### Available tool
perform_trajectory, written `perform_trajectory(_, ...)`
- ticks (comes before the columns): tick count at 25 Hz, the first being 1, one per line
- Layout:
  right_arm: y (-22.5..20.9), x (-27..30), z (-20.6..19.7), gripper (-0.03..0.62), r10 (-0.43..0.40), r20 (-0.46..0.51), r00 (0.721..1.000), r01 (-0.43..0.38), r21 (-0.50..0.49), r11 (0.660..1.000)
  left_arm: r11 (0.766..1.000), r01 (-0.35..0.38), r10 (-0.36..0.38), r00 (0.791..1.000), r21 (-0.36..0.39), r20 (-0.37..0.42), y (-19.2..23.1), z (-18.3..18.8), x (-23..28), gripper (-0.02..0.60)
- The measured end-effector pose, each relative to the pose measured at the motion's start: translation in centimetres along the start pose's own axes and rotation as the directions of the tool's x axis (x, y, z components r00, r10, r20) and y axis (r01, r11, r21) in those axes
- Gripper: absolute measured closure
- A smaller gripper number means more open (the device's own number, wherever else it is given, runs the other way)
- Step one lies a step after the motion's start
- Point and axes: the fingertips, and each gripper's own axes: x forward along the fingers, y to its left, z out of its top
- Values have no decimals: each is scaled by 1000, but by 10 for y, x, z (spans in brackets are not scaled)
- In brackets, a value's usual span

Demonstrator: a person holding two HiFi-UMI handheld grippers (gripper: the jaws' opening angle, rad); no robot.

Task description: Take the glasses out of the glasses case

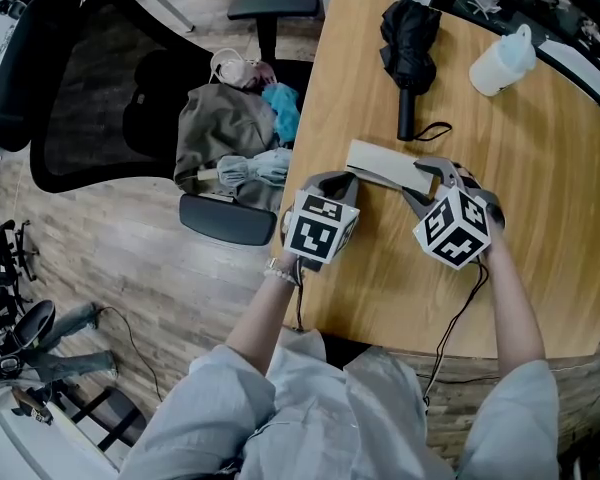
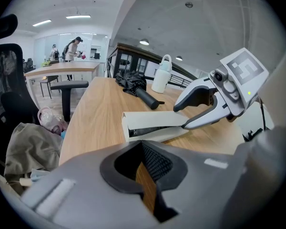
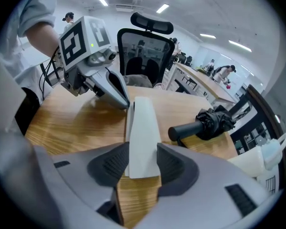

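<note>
A white glasses case (image 1: 385, 166) lies flat on the wooden table (image 1: 540, 268). In the left gripper view a dark slit runs under the flap of the case (image 2: 152, 120); the glasses themselves do not show plainly. My right gripper (image 1: 417, 180) straddles the case's right end. In the right gripper view its pads (image 3: 109, 163) sit against both long sides of the case (image 3: 143, 128). My left gripper (image 1: 342, 180) rests at the case's left end, pointing down at it. Its jaws (image 2: 144, 168) stand a narrow gap apart, with only bare wood between them.
A folded black umbrella (image 1: 408, 38) and a white bottle (image 1: 502, 63) sit further back on the table. Left of the table stands a black office chair (image 1: 100, 88) piled with clothes and bags (image 1: 230, 133). A cable (image 1: 460, 308) trails from the right gripper.
</note>
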Motion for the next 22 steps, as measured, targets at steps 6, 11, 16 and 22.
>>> perform_trajectory(6,-11,-11,6,484,-92,42,995,91,24,996,1000,1,-1,1000,6,-9,0,-1,0,577)
perform_trajectory(11,-24,-13,6,540,-173,42,984,171,33,985,999,40,-40,999,9,11,-5,4,-5,577)
perform_trajectory(16,-29,-13,6,540,-206,36,978,206,24,978,999,50,-52,995,21,83,-2,30,-15,577)
perform_trajectory(22,-37,-10,5,538,-214,33,976,213,20,977,997,38,-44,994,64,96,9,48,-12,577)
